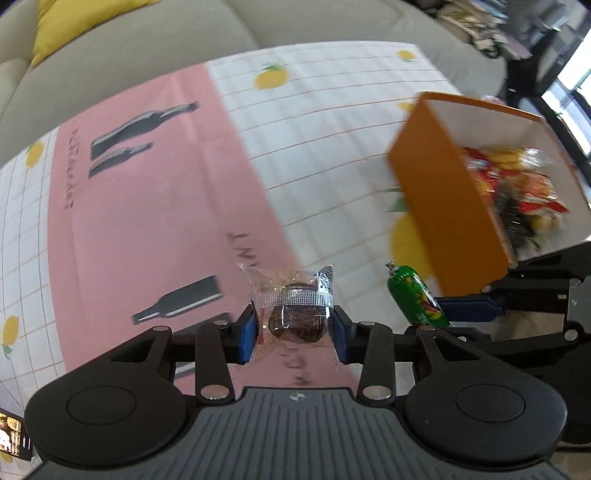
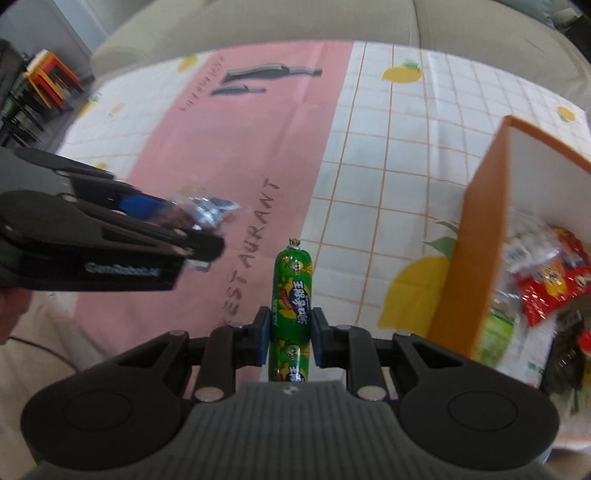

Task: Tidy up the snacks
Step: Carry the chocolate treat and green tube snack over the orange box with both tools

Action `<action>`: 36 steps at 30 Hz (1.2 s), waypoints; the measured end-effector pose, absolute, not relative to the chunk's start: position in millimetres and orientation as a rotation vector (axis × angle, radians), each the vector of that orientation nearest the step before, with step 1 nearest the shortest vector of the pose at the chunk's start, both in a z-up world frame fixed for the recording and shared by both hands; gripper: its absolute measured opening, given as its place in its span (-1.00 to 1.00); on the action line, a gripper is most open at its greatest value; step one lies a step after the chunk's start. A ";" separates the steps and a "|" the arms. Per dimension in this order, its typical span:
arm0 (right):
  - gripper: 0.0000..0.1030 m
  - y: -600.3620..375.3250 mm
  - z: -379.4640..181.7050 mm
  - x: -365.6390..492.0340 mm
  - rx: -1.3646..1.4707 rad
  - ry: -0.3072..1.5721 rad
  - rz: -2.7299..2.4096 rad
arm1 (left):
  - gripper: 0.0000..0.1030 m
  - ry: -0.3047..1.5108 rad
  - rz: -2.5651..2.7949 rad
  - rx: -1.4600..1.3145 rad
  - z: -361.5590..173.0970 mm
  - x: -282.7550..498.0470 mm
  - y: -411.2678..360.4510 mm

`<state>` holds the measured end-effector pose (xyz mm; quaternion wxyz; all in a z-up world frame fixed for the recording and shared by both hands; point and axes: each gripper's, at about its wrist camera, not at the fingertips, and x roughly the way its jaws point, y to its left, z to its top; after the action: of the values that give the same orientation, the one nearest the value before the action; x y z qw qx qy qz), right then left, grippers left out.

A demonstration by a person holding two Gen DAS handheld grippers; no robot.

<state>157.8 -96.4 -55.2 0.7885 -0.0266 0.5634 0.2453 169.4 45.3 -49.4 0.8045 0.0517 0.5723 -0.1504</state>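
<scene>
My left gripper (image 1: 294, 328) is shut on a clear-wrapped dark round snack (image 1: 291, 314) and holds it above the pink part of the tablecloth. My right gripper (image 2: 290, 332) is shut on a green sausage stick (image 2: 292, 295), which also shows in the left wrist view (image 1: 415, 295). An orange box (image 1: 447, 210) with a white inside stands to the right, holding several red and yellow snack packets (image 1: 517, 184). In the right wrist view the box (image 2: 476, 236) is close on the right and the left gripper (image 2: 199, 214) with its snack is at the left.
A pink and white grid tablecloth (image 1: 314, 147) with lemon prints covers the table. A beige sofa (image 1: 147, 44) with a yellow cushion (image 1: 74, 26) lies behind it. Stacked coloured stools (image 2: 48, 81) stand far left in the right wrist view.
</scene>
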 end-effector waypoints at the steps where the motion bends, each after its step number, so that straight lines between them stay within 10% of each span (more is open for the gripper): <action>1: -0.62 -103.7 -46.9 152.8 -0.048 1.197 0.531 | -0.11 1.217 -0.337 0.120 -43.1 166.0 38.2; 19: -0.61 -292.0 45.9 139.3 0.059 1.065 0.291 | -0.11 1.032 -0.613 0.321 40.8 163.9 -127.5; 36: -0.61 -383.7 -30.3 197.5 0.004 1.257 0.053 | -0.11 1.173 -0.634 0.418 -37.3 231.0 -198.3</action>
<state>197.5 -383.6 -30.3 0.8085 0.0021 0.5880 0.0247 231.0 -198.3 -37.3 0.7656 0.1926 0.5401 -0.2916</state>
